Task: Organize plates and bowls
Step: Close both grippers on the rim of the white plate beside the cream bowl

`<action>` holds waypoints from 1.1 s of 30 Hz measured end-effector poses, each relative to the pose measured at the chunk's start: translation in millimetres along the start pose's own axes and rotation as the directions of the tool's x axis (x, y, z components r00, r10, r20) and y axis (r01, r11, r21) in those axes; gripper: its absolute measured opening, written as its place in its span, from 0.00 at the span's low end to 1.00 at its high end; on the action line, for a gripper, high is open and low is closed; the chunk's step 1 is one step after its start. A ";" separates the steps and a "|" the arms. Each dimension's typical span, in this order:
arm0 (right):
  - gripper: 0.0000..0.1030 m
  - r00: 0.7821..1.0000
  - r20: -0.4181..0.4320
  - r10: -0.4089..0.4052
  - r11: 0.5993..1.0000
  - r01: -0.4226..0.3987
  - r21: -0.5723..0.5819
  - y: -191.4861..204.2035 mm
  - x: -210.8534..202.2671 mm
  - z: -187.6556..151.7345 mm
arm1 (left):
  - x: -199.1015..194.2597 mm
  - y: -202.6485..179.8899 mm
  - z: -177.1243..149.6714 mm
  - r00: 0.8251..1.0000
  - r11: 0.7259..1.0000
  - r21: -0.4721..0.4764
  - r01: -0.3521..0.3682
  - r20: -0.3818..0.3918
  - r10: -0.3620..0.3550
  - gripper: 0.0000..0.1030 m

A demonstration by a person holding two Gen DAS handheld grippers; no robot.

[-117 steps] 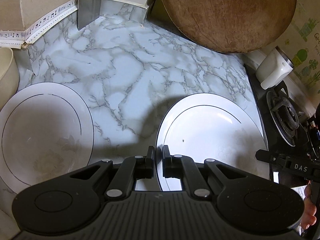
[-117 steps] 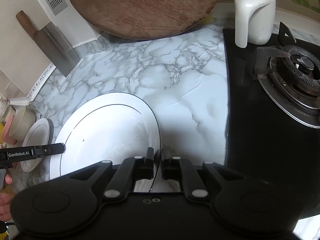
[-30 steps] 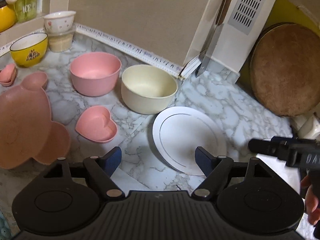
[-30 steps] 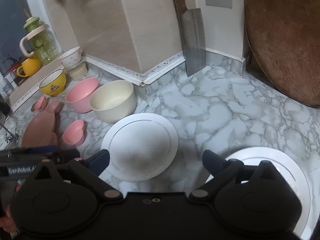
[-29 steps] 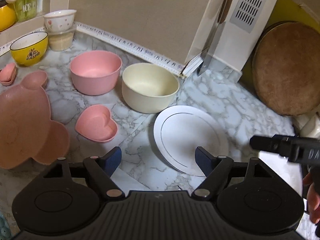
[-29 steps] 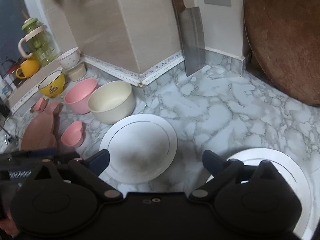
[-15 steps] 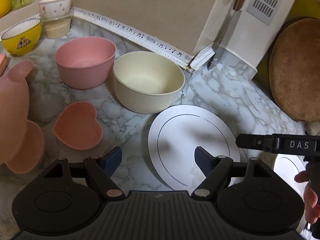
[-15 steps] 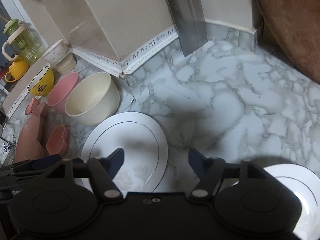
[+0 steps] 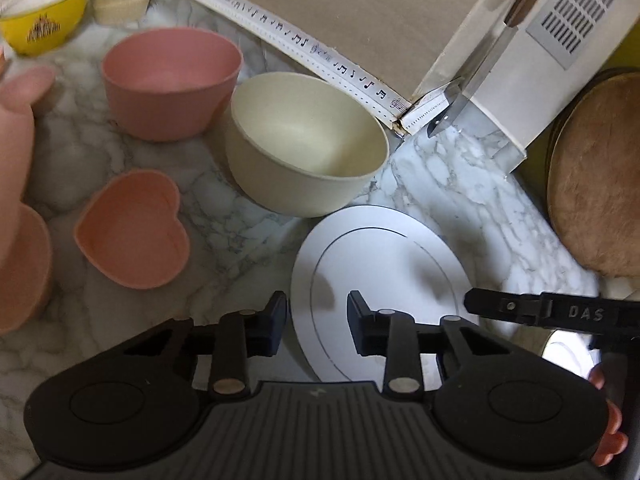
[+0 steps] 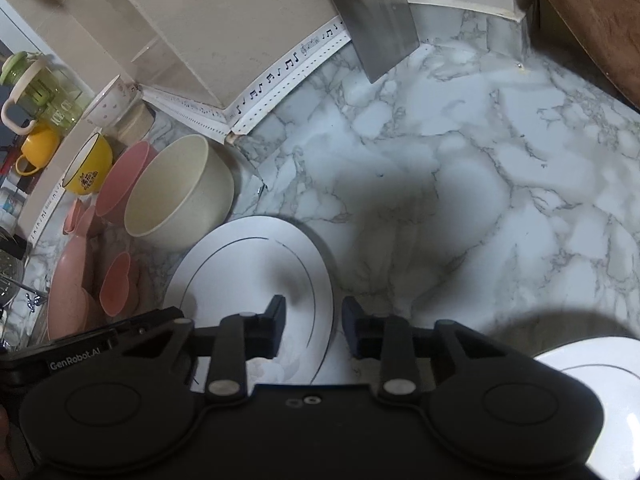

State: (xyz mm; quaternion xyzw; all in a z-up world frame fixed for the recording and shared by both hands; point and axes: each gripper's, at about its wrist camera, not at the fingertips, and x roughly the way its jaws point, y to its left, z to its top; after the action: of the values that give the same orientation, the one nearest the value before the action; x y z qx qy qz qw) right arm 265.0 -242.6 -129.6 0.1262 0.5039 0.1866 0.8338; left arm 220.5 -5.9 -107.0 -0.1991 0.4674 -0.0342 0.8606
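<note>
The left gripper (image 9: 317,322) is straddling the near left rim of the white plate (image 9: 384,264), its jaws having just been closing but standing apart, the pads not pressing; whether they are touching the rim is hard to tell, since the gripper body is hiding the plate's near edge. The right gripper (image 10: 314,326) is straddling the same plate's (image 10: 248,276) right rim, jaws likewise just narrowed with a gap showing. The plate is lying flat on the marble counter (image 10: 460,184), just beside the cream bowl (image 9: 306,144). Farther out, the pink bowl (image 9: 170,80) and heart-shaped dish (image 9: 130,228) are sitting blurred, the yellow bowl (image 9: 44,12) is being cut off at the frame edge, and a second plate (image 10: 592,380) is showing only partly.
</note>
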 end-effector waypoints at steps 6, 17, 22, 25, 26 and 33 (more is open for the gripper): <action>0.17 1.000 -0.005 0.006 1.000 -0.006 0.026 -6.4 1.6 0.1 | 5.4 9.4 3.2 1.000 0.999 -0.044 0.012 -0.027 -0.013 0.18; 0.09 1.000 0.003 0.022 0.998 -0.022 0.060 -13.4 0.5 -3.5 | 7.1 25.0 6.4 0.996 0.992 -0.104 0.069 -0.043 -0.074 0.11; 0.04 1.000 0.006 0.012 0.998 -0.012 0.066 -13.6 -0.5 -6.0 | 5.6 22.5 5.7 0.997 0.995 -0.081 0.057 -0.039 -0.060 0.11; 0.04 1.000 0.010 0.006 0.998 -0.006 0.055 -12.2 -1.8 -9.0 | 4.8 23.4 5.0 0.997 0.995 -0.082 0.057 -0.039 -0.060 0.10; 0.04 1.000 0.013 0.003 0.999 -0.004 0.054 -11.8 -2.5 -10.3 | 4.3 23.2 4.6 0.997 0.995 -0.078 0.060 -0.038 -0.063 0.10; 0.04 1.000 0.027 0.001 0.998 -0.003 0.057 -12.9 -10.3 -17.7 | -0.5 19.2 2.8 0.997 0.996 -0.057 0.069 -0.030 -0.071 0.09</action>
State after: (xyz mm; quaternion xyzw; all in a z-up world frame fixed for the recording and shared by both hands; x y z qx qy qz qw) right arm 247.3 -258.4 -134.7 0.1527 0.4977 0.1713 0.8365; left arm 220.1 12.7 -112.4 -0.2389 0.4749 -0.0543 0.8453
